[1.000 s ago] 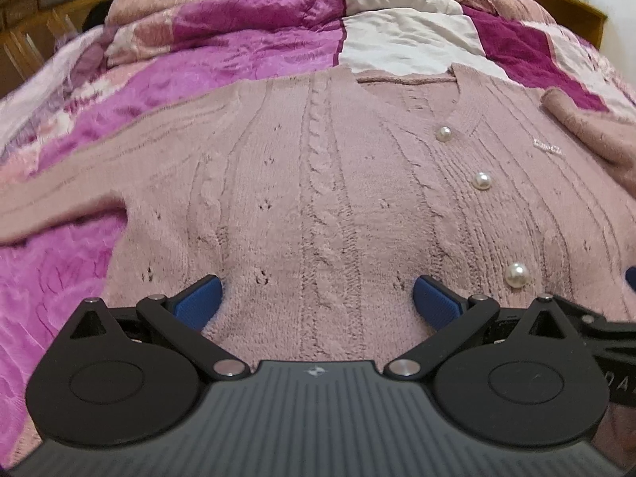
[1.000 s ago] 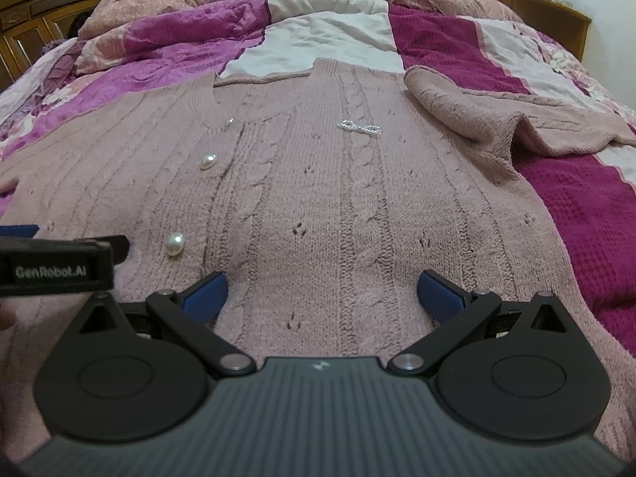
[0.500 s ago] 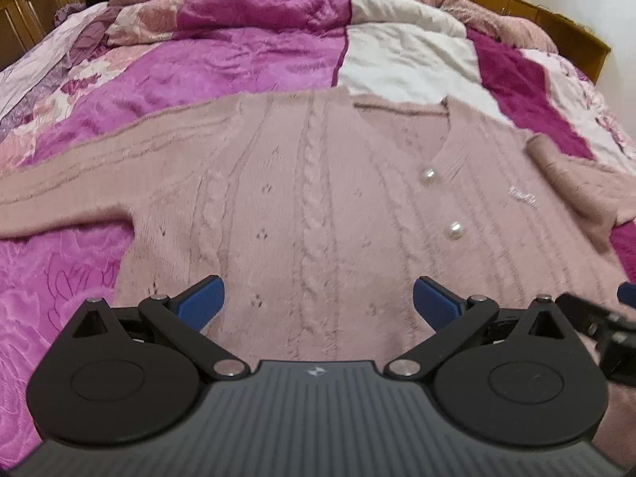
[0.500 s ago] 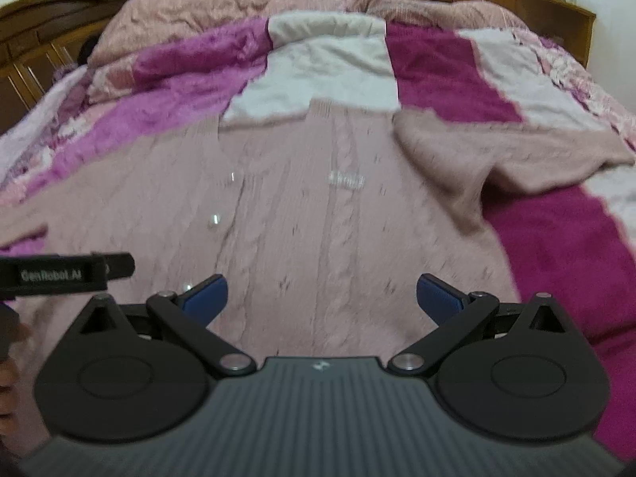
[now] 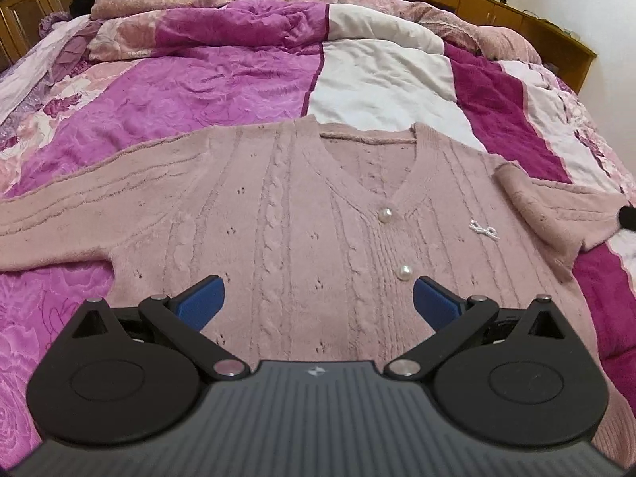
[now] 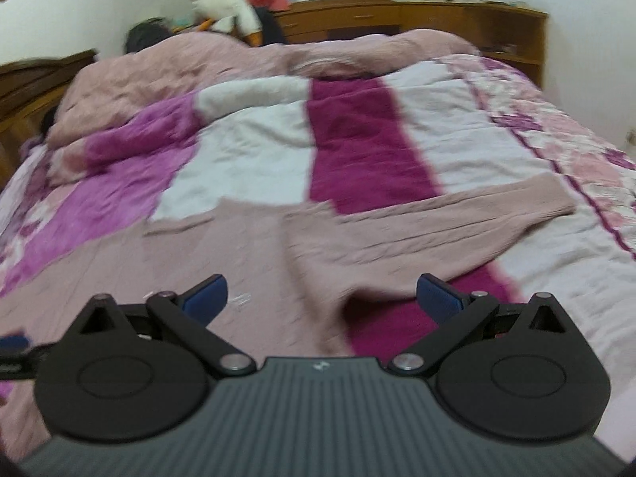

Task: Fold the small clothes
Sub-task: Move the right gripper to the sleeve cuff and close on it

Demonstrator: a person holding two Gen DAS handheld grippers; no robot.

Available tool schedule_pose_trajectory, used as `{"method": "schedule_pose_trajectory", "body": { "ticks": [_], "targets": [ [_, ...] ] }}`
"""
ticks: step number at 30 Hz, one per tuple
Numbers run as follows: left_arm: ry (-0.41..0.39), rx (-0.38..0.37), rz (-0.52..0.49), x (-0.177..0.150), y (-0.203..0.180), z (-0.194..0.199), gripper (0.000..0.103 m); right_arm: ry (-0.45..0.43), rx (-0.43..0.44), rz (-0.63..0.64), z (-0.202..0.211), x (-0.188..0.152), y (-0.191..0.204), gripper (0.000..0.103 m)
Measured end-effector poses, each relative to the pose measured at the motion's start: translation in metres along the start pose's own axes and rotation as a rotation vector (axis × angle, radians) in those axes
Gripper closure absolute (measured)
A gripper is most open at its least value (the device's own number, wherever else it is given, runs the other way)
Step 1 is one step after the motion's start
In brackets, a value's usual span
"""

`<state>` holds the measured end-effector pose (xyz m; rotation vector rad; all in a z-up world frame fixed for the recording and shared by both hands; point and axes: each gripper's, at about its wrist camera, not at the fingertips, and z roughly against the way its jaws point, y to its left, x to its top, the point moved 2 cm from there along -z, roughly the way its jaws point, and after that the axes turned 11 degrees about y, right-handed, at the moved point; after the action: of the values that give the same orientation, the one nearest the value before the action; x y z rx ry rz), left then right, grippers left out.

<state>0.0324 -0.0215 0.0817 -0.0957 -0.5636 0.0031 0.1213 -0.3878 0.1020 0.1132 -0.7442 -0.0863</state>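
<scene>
A dusty-pink cable-knit cardigan (image 5: 278, 214) with pearl buttons (image 5: 404, 272) lies front up on the bed. Its left sleeve (image 5: 59, 214) stretches out flat to the left; its right sleeve (image 5: 556, 214) lies bunched at the right. My left gripper (image 5: 316, 304) is open and empty above the cardigan's lower front. My right gripper (image 6: 322, 296) is open and empty above the cardigan's right side (image 6: 238, 246), with the right sleeve (image 6: 457, 218) running out to the right. That view is blurred.
The bed carries a patchwork quilt (image 5: 198, 87) in magenta, white and pink. A rumpled pink duvet (image 6: 238, 63) lies at the far end. Wooden furniture (image 6: 457, 24) stands along the walls. The left gripper's edge (image 6: 16, 348) shows at the right wrist view's left.
Both grippers have lifted and drawn back from the cardigan, so more of it and the bed shows. The right gripper has swung toward the right sleeve. Both stayed open.
</scene>
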Motion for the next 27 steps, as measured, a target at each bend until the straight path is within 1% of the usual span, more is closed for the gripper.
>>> {"method": "schedule_pose_trajectory", "body": {
  "ticks": [5,10,18,20,24,27],
  "targets": [
    [0.012,0.024,0.001,0.007,0.000,-0.009,0.000,0.012,-0.040,-0.099,-0.020,0.011,-0.048,0.000],
    [0.031,0.045,0.004,0.010,-0.001,-0.021,0.000,0.043,-0.081,-0.174,-0.054,0.019,-0.090,0.000],
    [0.075,0.063,0.022,0.009,-0.002,-0.047,0.000,0.062,-0.125,-0.252,-0.100,0.034,-0.138,0.000],
    [0.086,0.070,0.023,0.009,-0.001,-0.054,0.000,0.065,-0.123,-0.274,-0.109,0.037,-0.146,0.000],
    [0.117,0.076,0.035,0.004,0.001,-0.068,0.000,0.088,-0.077,-0.344,-0.138,0.041,-0.165,0.000],
    [0.125,0.085,0.040,0.000,0.003,-0.074,0.000,0.061,-0.075,-0.354,-0.149,0.045,-0.170,0.000]
  ]
}}
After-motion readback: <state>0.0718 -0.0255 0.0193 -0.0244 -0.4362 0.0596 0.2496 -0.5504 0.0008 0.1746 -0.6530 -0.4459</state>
